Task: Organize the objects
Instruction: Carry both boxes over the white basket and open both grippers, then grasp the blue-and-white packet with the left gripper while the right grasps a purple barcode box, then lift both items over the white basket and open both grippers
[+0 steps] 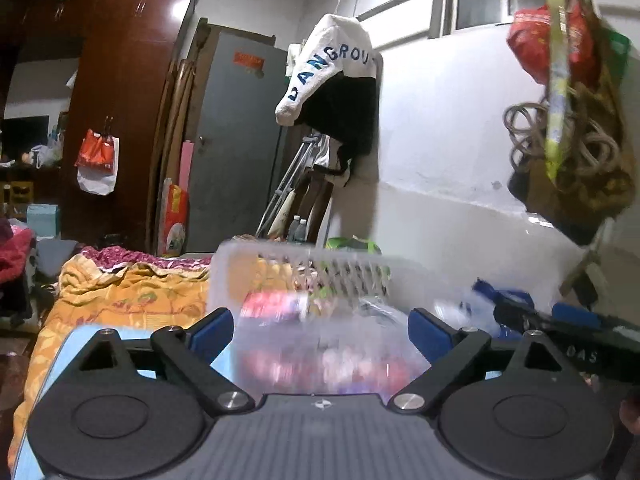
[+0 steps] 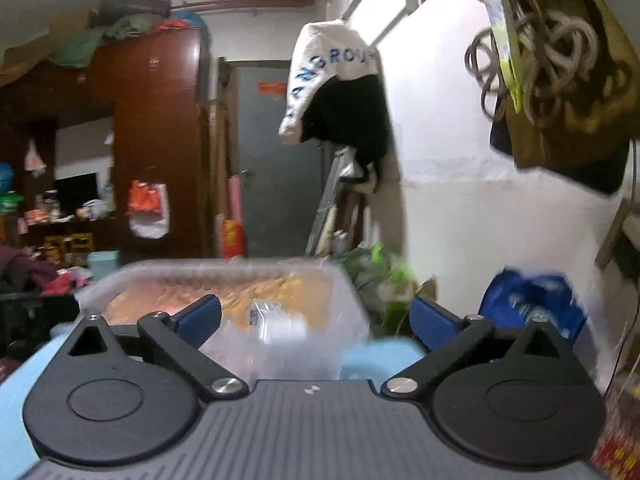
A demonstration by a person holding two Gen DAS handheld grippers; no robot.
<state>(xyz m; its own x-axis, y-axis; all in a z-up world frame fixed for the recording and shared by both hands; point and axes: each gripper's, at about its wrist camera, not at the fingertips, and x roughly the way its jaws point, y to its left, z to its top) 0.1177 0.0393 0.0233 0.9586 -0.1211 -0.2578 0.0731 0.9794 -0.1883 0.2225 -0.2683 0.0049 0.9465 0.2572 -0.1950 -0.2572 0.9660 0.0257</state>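
Note:
A clear plastic basket [image 1: 304, 268] stands on a light blue surface in front of me, blurred by motion, with red and pink packets [image 1: 280, 304] inside. My left gripper [image 1: 320, 334] is open, its blue pads either side of the basket's near part, holding nothing. In the right wrist view the same clear basket [image 2: 224, 280] lies ahead and left, with a small white item [image 2: 276, 316] in it. My right gripper [image 2: 316, 316] is open and empty by the basket's right corner. The right gripper [image 1: 532, 312] also shows at the right of the left wrist view.
An orange patterned blanket [image 1: 116, 296] covers the bed at left. A blue bag [image 2: 532, 300] sits right of the basket. A brown wardrobe [image 1: 120, 100], grey door [image 1: 240, 140], a hanging jacket [image 1: 336, 80] and a hanging bag of cords [image 1: 572, 152] line the white wall.

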